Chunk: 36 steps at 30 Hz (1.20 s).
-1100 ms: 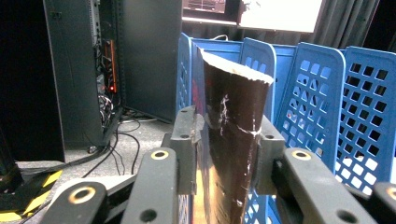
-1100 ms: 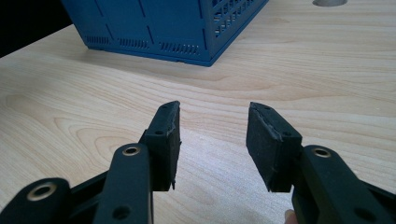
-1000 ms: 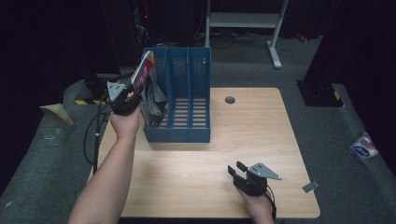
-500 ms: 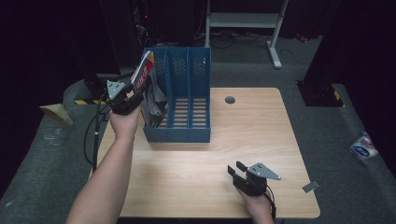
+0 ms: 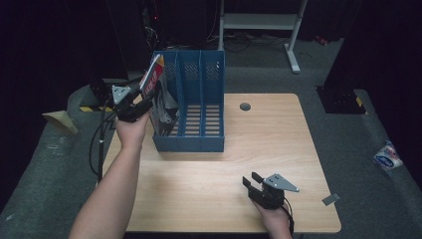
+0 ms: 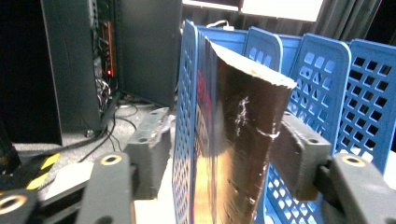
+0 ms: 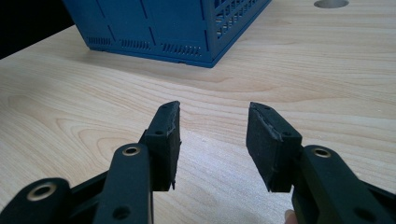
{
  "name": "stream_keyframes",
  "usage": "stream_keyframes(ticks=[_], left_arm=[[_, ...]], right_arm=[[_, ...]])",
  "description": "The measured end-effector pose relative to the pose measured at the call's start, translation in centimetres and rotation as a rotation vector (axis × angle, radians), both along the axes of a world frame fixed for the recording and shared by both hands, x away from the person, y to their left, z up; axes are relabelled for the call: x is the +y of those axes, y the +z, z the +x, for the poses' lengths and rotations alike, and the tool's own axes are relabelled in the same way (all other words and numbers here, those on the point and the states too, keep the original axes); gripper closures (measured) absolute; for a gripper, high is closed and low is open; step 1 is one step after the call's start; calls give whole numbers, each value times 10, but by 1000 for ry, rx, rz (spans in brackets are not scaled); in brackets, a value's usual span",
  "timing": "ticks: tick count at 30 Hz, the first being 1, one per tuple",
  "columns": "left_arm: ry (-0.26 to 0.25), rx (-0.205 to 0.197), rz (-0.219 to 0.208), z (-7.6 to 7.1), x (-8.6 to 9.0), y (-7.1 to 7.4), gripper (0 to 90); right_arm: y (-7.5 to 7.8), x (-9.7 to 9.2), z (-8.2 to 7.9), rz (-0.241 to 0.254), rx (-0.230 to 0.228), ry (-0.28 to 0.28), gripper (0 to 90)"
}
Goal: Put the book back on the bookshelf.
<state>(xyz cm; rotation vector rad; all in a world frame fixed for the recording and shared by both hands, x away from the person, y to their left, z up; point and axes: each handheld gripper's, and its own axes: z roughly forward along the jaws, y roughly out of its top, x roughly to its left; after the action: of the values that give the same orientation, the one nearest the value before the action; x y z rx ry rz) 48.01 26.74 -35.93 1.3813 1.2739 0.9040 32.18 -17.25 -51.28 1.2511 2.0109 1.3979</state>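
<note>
A: Since a second ago, left gripper jaws have been opening around the glossy magazine; hand position unchanged.

B: Magazine location?

A: Upright in the leftmost slot of the blue file holder, between the parted jaws.

B: Right gripper?

A: Half open, empty, above the table.
</note>
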Motion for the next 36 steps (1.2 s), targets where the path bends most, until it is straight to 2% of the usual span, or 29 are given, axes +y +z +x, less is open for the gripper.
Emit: stream_keyframes(ticks=[4,8,11,16,36], left_arm=[[-8,14,-6,2,0,2,283],[-14,39,11,3,-1,2,146],[-40,56,38,4,-3,-1,126],[-55,79,32,4,-2,-3,0],[-70,93,35,-3,5,3,0]], right_arm=[[0,0,1,-4,-1,2,547],[0,0,1,-5,-3,3,547],[0,0,1,-5,-2,2,545],[1,0,0,-4,-6,4,544],[-1,2,2,-8,0,11,540]])
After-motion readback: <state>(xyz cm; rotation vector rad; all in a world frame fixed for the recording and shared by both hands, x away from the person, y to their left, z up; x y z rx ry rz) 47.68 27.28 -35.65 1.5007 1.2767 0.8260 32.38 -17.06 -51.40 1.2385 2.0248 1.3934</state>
